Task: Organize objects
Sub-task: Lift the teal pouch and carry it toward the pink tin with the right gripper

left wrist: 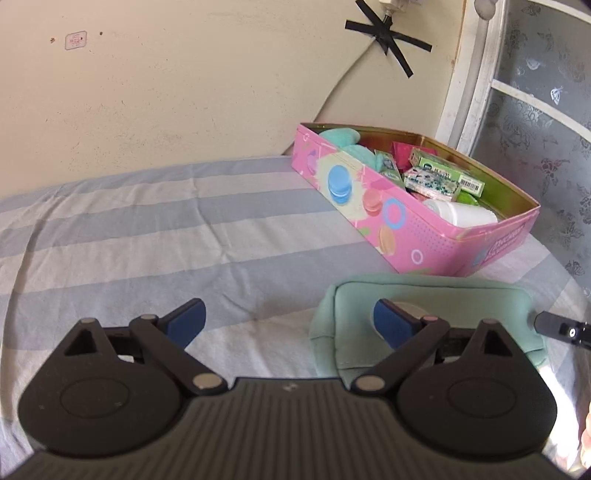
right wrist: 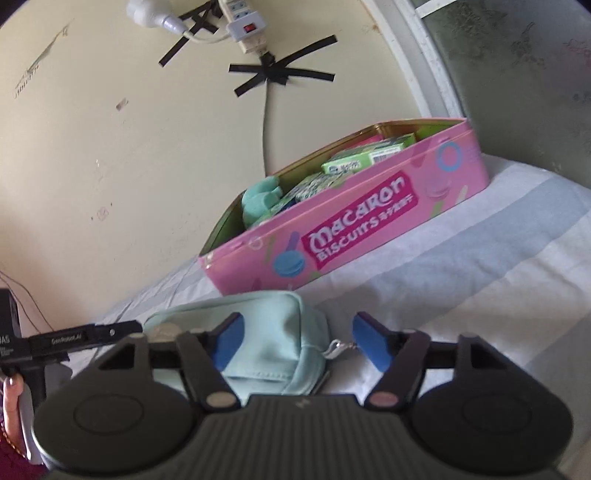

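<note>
- Left wrist view: the left gripper hangs over the striped bedsheet with its jaws spread wide and nothing between them. One blue pad stands in front of the mint pouch; whether it touches the fabric cannot be told.
- Right wrist view: the right gripper also stands released, and its pads press on nothing. The pouch's near corner and its small metal zipper pull lie between the fingers.
- The pouch lies flat on the sheet just in front of the pink tin, outside it, so it looks like the item not yet put away. With both grippers at either end of it, the likely reason is a two-handed lift, since soft fabric would sag from one pinch.
- The tin sits open by the wall and already holds green cartons, a white jar and teal foam pieces, packed close; room for the pouch looks scarce.
- Writing: the tin's side reads "Macaron Biscuits", followed by smaller characters too fine to read. A barcode shows on one green carton, but its print is illegible.
- On the wall, black tape crosses pin a cable under a power strip.
</note>
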